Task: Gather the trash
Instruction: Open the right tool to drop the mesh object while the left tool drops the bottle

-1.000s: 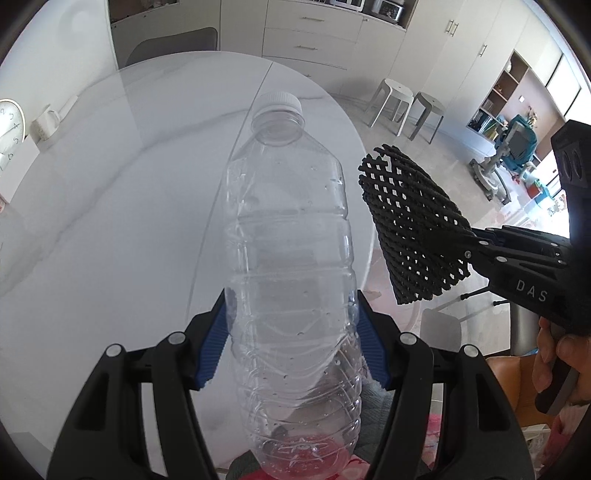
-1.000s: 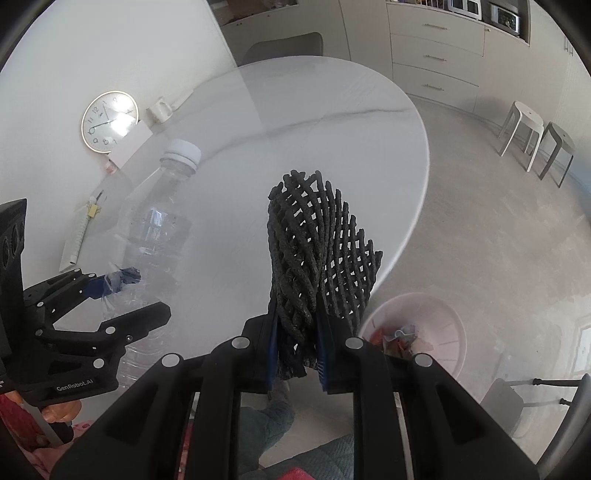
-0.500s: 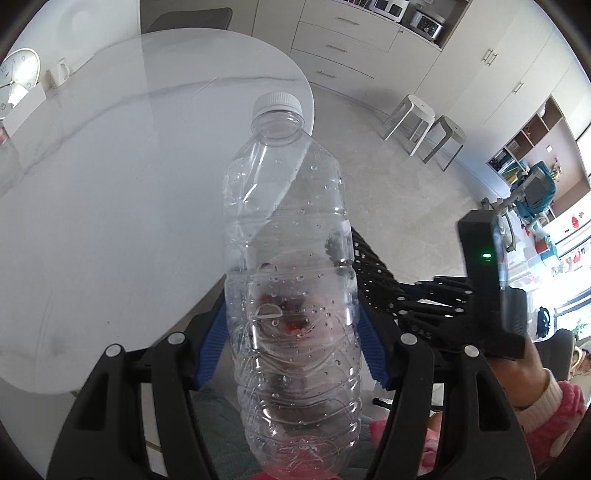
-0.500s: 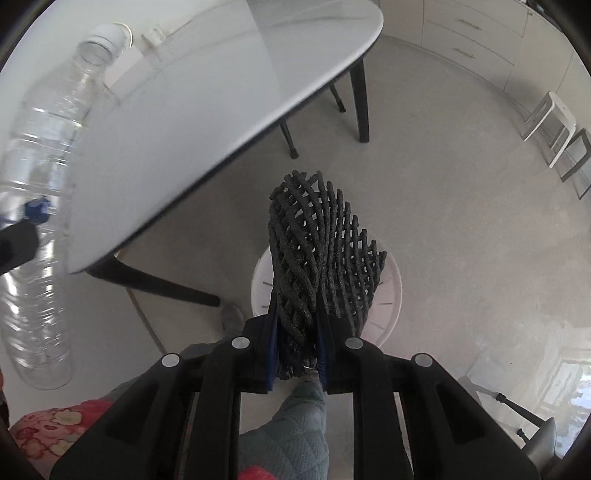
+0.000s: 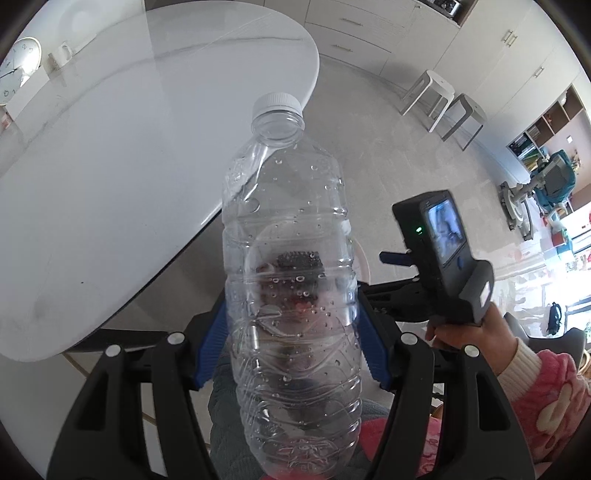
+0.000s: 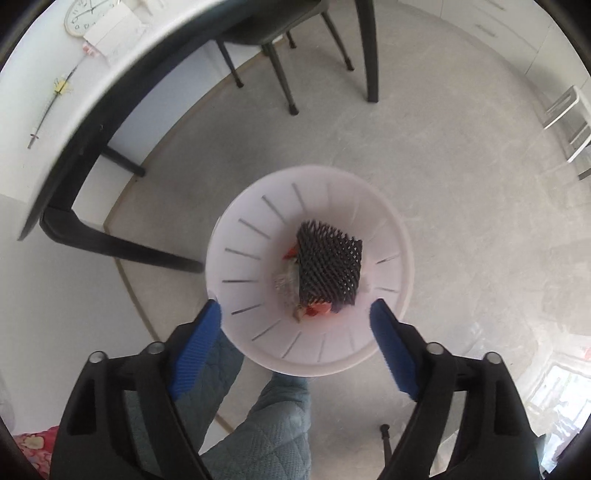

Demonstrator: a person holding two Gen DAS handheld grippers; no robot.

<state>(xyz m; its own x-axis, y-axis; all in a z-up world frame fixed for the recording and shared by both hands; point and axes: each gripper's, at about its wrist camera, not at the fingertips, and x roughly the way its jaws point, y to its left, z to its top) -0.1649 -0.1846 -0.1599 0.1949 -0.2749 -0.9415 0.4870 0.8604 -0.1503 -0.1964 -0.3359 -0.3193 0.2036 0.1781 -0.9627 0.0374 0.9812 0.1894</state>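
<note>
My left gripper [image 5: 291,328] is shut on a clear empty plastic bottle [image 5: 291,280] with a white cap, held upright beyond the table edge. My right gripper [image 6: 295,314] is open and empty, pointing down over a white round trash bin [image 6: 251,266] on the floor. A black foam net sleeve [image 6: 328,267] lies inside the bin on top of other scraps. In the left wrist view the right gripper's body [image 5: 443,258] is to the right of the bottle, and the net shows dimly through the bottle.
A white marble oval table [image 5: 129,147] is to the left, its black legs [image 6: 110,243] beside the bin. A dark chair [image 6: 273,33] stands under it. Two white stools [image 5: 443,99] and cabinets stand further off. My quilted trouser leg [image 6: 266,424] is below the bin.
My right gripper opened and the black net sleeve dropped into the bin. It tilted further down over the bin. My left gripper with the bottle swung right, off the table.
</note>
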